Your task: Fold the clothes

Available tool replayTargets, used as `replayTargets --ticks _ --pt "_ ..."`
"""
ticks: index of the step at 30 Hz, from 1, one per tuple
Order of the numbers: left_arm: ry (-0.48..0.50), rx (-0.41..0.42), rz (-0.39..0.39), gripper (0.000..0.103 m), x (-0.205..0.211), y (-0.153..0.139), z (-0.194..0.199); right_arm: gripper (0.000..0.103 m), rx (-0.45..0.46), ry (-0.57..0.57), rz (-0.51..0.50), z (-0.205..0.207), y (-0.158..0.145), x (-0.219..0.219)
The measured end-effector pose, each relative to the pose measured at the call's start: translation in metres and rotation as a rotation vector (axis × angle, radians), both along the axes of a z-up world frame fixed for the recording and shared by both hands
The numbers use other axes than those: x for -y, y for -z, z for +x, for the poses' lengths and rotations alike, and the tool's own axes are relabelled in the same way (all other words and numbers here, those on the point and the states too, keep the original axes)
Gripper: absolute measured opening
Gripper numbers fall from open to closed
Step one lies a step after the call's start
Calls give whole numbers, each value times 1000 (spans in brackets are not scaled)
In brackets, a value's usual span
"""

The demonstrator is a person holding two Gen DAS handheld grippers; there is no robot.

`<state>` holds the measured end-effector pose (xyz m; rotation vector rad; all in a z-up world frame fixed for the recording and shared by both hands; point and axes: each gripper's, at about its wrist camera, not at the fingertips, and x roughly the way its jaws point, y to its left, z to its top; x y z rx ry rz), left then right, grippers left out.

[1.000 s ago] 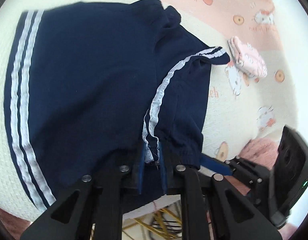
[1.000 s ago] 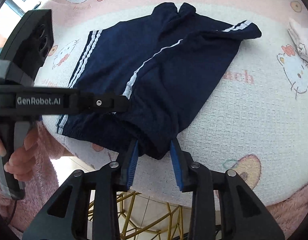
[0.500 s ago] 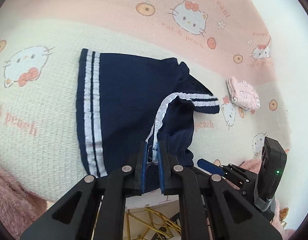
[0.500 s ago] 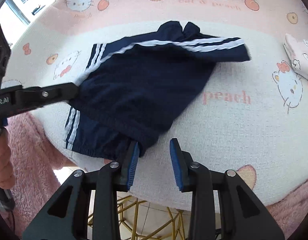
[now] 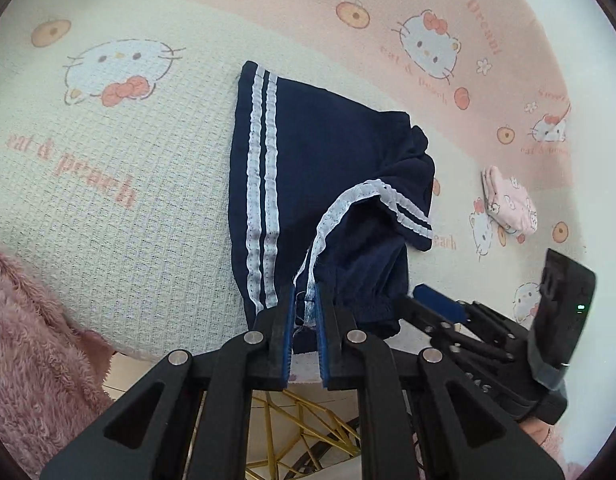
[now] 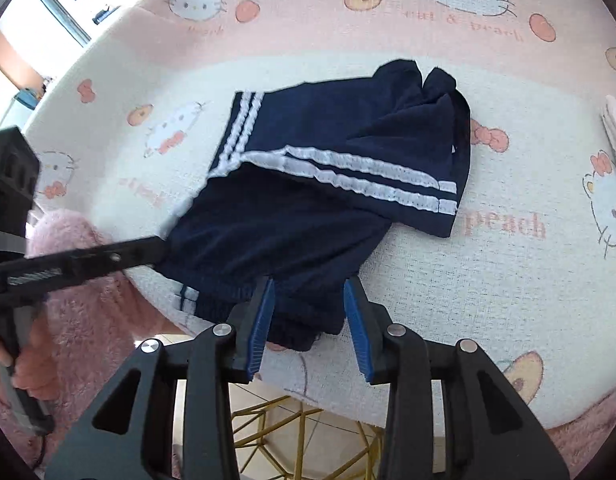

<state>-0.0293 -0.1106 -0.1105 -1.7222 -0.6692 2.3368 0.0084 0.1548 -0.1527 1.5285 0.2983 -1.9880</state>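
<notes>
While the left gripper is pinching the navy white-striped shorts, the freshly opening right gripper is best withdrawing slowly.

Shorts: navy, twin white side stripes. Cloth: cream-and-pink, cartoon cat print. Gripper pads: blue.

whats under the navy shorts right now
The navy shorts lie on the cat-print blanket that covers the table. Their folded-over leg hides the layer beneath, and the blanket directly under them is covered, so anything there cannot be seen.
</notes>
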Motion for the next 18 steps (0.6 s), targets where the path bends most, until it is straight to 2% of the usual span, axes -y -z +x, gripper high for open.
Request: replayTargets --ticks 2,7,9,12,14,18 --pt "-6 29 -17 11 3 5 5 37 21 0 44 -1 14 4" --pt "-6 108 -30 11 4 26 14 37 35 8 35 0 29 -5" --pt "19 135 -35 11 -1 36 9 37 16 32 27 -2 27 -12" --pt "18 209 -35 16 -4 52 3 37 -12 26 85 -4 32 -19" --pt "14 203 -52 29 -2 43 5 37 -7 37 90 -5 32 -27" --pt "-7 114 -122 30 4 13 12 37 -6 69 16 -3 18 -44"
